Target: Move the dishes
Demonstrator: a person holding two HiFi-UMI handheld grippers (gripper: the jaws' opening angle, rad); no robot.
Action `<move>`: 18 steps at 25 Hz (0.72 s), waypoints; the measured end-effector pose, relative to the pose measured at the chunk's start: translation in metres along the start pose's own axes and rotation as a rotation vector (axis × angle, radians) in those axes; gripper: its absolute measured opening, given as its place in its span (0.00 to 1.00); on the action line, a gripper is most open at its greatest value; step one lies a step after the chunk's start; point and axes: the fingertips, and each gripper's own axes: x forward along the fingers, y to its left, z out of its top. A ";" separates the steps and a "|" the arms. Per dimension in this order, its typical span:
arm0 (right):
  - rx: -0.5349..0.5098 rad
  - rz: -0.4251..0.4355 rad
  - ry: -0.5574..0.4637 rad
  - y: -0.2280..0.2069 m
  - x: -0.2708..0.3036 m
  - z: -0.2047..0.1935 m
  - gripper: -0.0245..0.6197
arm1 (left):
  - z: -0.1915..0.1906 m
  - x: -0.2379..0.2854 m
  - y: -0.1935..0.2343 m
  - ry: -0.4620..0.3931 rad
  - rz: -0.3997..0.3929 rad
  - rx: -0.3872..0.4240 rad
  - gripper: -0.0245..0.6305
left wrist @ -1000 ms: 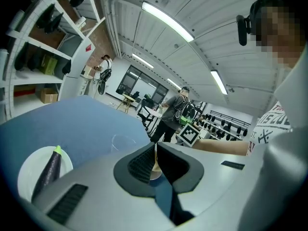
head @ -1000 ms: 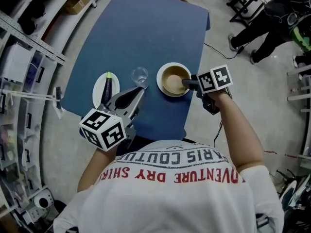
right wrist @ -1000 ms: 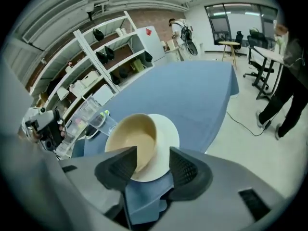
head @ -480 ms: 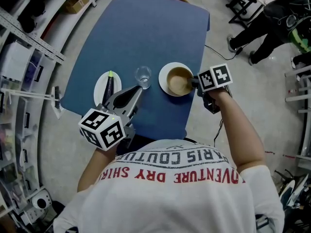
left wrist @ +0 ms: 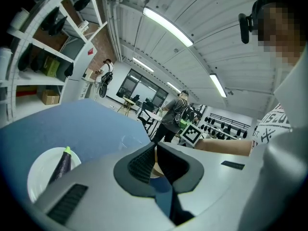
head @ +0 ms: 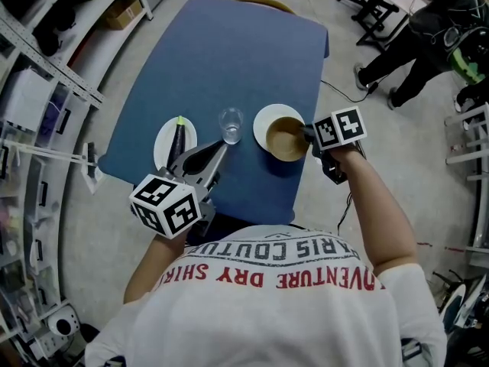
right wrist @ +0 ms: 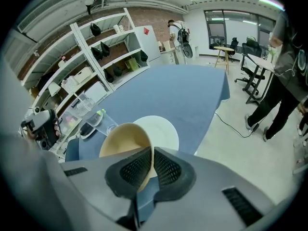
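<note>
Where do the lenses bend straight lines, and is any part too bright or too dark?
Head view: strong fisheye, the shelving curves along the left edge, light is even. Left gripper view: the ceiling light strips glare brightly, corners go black. Right gripper view: the bowl is sharp, corners vignetted dark.

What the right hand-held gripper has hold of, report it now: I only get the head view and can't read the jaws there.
Observer: In the right gripper view, the right hand-held gripper is shut on the tan bowl, one jaw inside the rim and one outside.
Operator: Give me the bowl's attitude.
Observer: It is tilted, its opening turned sideways, and the white plate shows behind it.
Operator: Now the left jaws.
Observer: The left gripper view shows the left hand-held gripper with its jaws together and nothing between them.
</note>
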 end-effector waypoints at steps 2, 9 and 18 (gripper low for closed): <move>-0.007 0.004 -0.005 0.007 -0.005 -0.002 0.09 | 0.000 -0.005 -0.002 -0.003 -0.002 0.004 0.09; -0.040 0.011 -0.050 0.035 -0.028 -0.005 0.09 | -0.004 -0.019 -0.006 -0.004 -0.007 0.023 0.09; -0.054 0.029 -0.078 0.081 -0.034 -0.020 0.09 | -0.013 -0.041 -0.005 0.011 -0.023 0.037 0.09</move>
